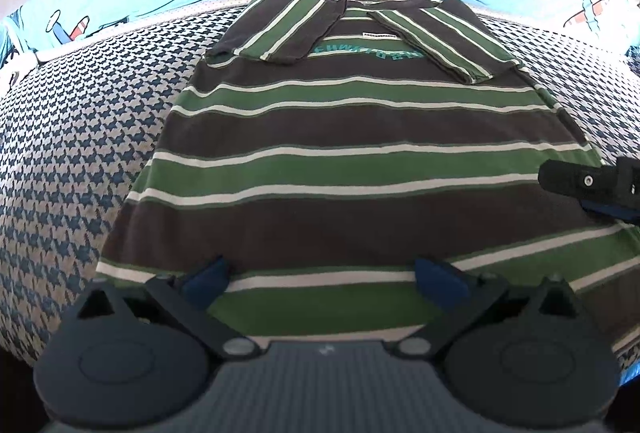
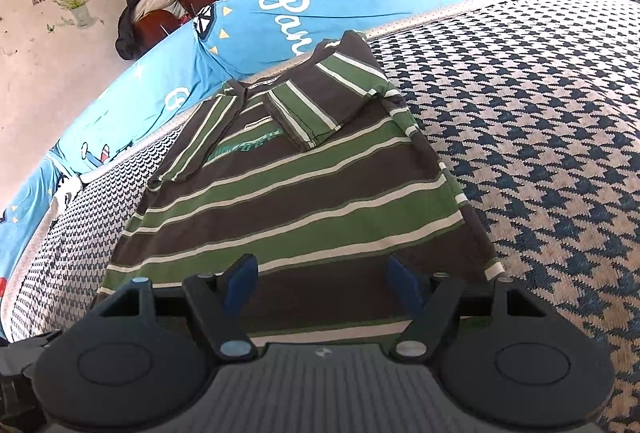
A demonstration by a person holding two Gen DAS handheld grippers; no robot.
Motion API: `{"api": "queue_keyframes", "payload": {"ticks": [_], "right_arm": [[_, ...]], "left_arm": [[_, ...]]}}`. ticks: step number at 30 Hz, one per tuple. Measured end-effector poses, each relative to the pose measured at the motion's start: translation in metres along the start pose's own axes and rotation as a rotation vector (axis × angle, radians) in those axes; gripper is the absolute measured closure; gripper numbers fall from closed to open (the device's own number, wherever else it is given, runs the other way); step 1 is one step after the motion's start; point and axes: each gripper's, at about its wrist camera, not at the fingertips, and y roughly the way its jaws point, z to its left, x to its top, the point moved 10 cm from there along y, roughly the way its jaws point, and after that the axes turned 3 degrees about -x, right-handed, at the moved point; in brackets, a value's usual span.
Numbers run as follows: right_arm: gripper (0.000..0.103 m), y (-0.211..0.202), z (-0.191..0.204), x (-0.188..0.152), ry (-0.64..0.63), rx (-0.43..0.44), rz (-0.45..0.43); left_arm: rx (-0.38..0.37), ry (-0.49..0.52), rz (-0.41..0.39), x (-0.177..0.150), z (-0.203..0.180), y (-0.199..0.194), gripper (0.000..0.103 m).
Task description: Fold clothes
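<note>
Houndstooth woven cover (image 1: 80, 137) fills your left view; striped knit shirt (image 1: 352, 137) lies flat at centre, sleeves folded in. Your left gripper (image 1: 324, 279) hangs low, tongs apart, nothing clamped. Right view: shirt (image 2: 304, 193) centre-left, right gripper (image 2: 322, 279) angled down over the hem, tongs apart, empty.

White script reading "Pan" showing on the blue cushion (image 2: 304, 9) in the upper centre of the frame, teal lettering on the striped shirt (image 1: 360, 137) appearing upside down and unreadable, small white label (image 1: 377, 34) too small to read
</note>
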Motion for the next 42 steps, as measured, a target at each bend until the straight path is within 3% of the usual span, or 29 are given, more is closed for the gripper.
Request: {"api": "queue_keyframes", "payload": {"ticks": [10, 14, 18, 31, 35, 37, 42], "right_arm": [[0.074, -0.005, -0.024, 0.0, 0.109, -0.003, -0.018], [0.103, -0.003, -0.038, -0.001, 0.163, -0.036, -0.013], [0.103, -0.003, -0.046, -0.001, 0.215, -0.02, -0.007], [0.103, -0.006, -0.044, 0.0, 0.217, -0.029, -0.019], [0.081, -0.008, -0.033, 0.006, 0.204, -0.003, -0.035], [0.075, -0.011, -0.028, 0.01, 0.189, 0.008, -0.054], [0.072, -0.016, -0.017, 0.02, 0.175, 0.047, -0.091]], "left_arm": [[-0.001, 0.002, -0.011, 0.0, -0.002, -0.001, 0.0], [-0.001, 0.005, -0.015, 0.0, -0.002, -0.001, 0.0], [-0.004, 0.006, -0.021, -0.001, -0.002, -0.001, 0.0], [-0.011, 0.014, -0.024, 0.003, -0.003, -0.005, 0.0], [-0.007, 0.027, -0.056, 0.009, -0.001, -0.013, 0.004], [0.0, 0.028, -0.071, 0.014, 0.001, -0.016, 0.006], [-0.012, -0.003, -0.085, 0.023, 0.009, -0.017, 0.01]]}}
